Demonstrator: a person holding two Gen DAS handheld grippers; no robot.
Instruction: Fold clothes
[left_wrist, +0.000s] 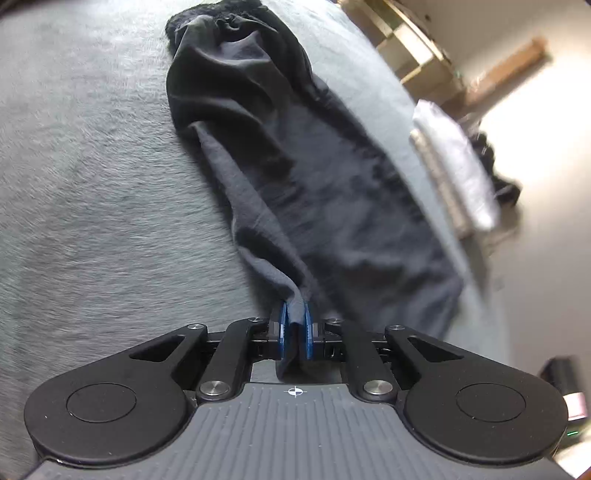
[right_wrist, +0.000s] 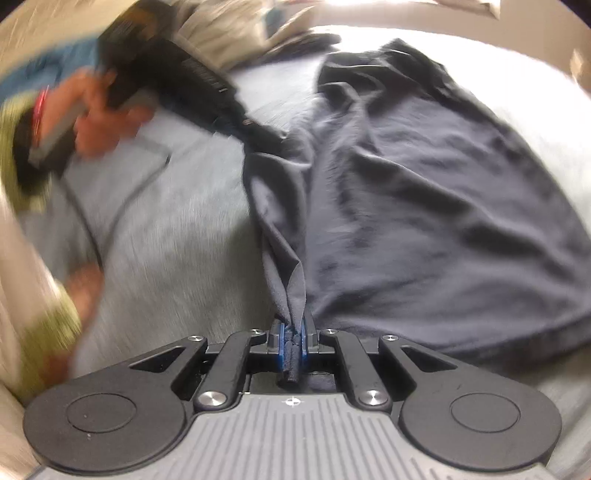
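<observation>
Grey fleece bed cover (left_wrist: 92, 192): broad bare expanse to the left of the garment in both views; its far-right edge drops to a pale floor, where a folded white item (left_wrist: 454, 162) sits beside the bed. Dark garment (left_wrist: 295, 177): lies lengthwise on the cover, running from the near grippers to the far side, creased and partly doubled over, its right margin close to the bed's edge. Left gripper (left_wrist: 294, 328): blue pads clamped on a pinched fold of the garment's near edge, cloth rising taut from the jaws. Right gripper (right_wrist: 294, 338): likewise closed on a rolled hem of the garment (right_wrist: 424, 206). Person's hand (right_wrist: 99, 122): blurred, far left in the right wrist view, wrapped around the other gripper's handle, angled down toward the cloth.
</observation>
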